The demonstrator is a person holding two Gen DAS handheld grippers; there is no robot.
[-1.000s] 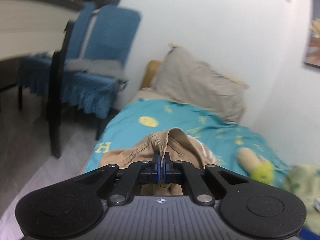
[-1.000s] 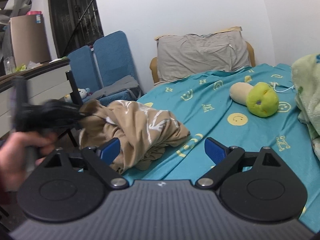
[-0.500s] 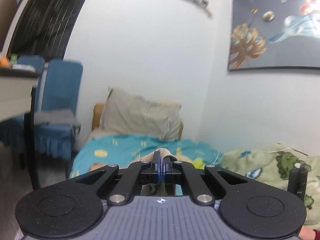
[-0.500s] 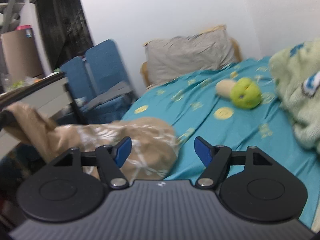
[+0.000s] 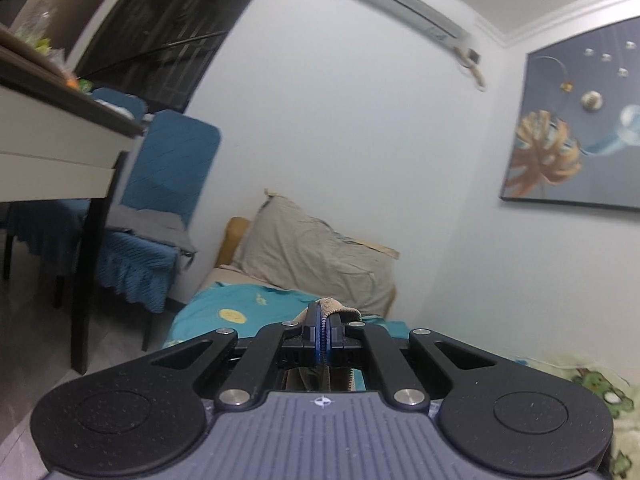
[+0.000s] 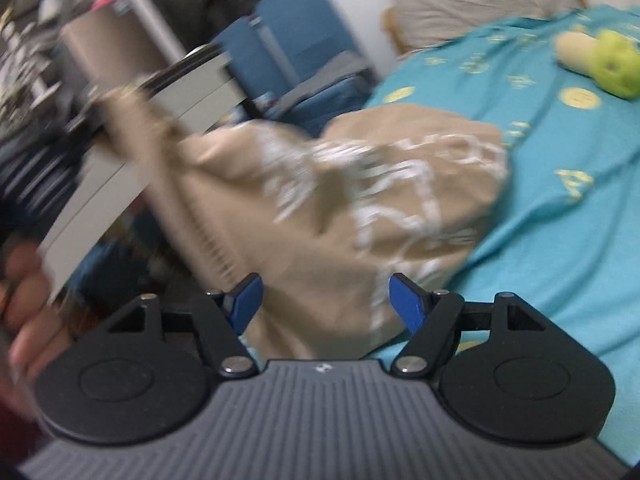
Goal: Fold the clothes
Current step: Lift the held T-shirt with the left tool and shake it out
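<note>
tan printed cotton garment (image 6: 360,208) sprawls across the frame's middle on the teal bed sheet (image 6: 560,200), its ribbed hem pinched in the left gripper (image 5: 322,330). right gripper (image 6: 323,300) gapes empty; a blurred grab may bunch layers.

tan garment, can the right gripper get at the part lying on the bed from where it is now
Probably yes. The right gripper has its jaws apart with the tan garment bunched just ahead of them on the teal bedsheet. Nothing lies between; the left gripper only pinches a far edge.
</note>
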